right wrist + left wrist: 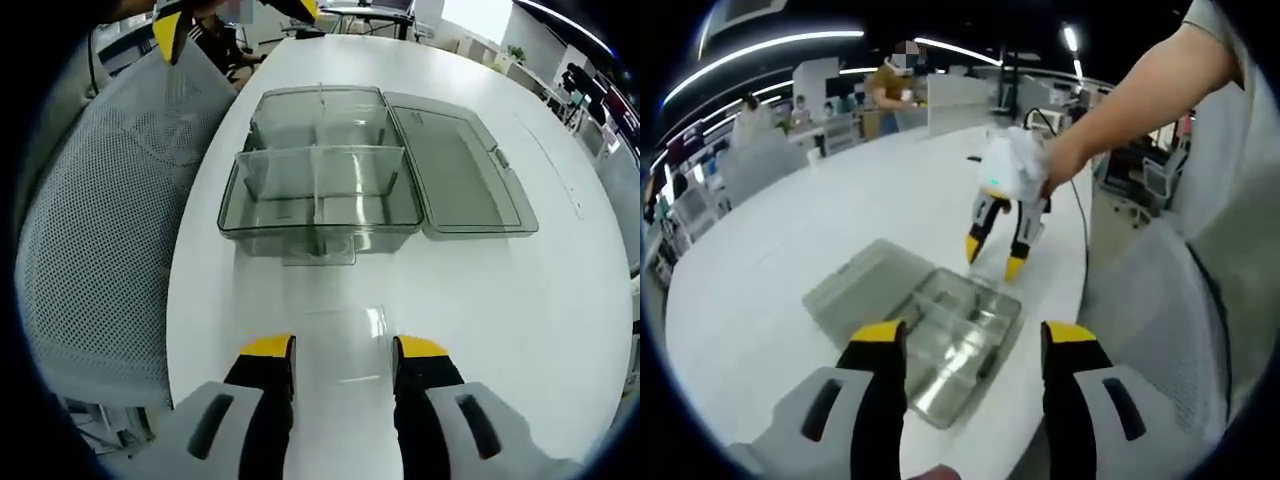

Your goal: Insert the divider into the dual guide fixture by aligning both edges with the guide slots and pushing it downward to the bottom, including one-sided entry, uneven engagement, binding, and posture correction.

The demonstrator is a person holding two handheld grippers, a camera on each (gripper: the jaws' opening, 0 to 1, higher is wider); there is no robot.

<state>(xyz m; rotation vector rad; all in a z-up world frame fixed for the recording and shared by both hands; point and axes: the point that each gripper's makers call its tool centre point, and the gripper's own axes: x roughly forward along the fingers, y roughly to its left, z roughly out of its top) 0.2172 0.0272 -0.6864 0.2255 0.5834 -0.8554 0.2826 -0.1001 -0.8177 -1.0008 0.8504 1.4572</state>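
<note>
Two grippers were over a white table (560, 300), each held by a person. In the right gripper view, the right gripper (342, 350) had its yellow-tipped jaws parted a moderate way, and between them lay a clear flat piece, apparently the divider (345, 345); whether the jaws pressed on it or merely framed it could not be told. Just beyond, a clear plastic box (318, 170) sat on the table near its edge, its hinged lid (460, 170) laid open flat to the right. Clear partitions already stood inside the box, splitting it into compartments. A grey mesh chair back (100, 230) stood close against the table on the left.

In the left gripper view, the left gripper (975, 335) hung above the same box (955, 340), jaws spread wide and holding nothing. The open lid (855, 290) lay on the far-left side of the box from this angle. Past the box, the right gripper (995, 255) pointed down at the table, gripped by a hand (1060, 165); something clear seemed to hang at its tips, too faint to confirm. Farther back were desks, office chairs and a standing person (890, 90) under strip ceiling lights.
</note>
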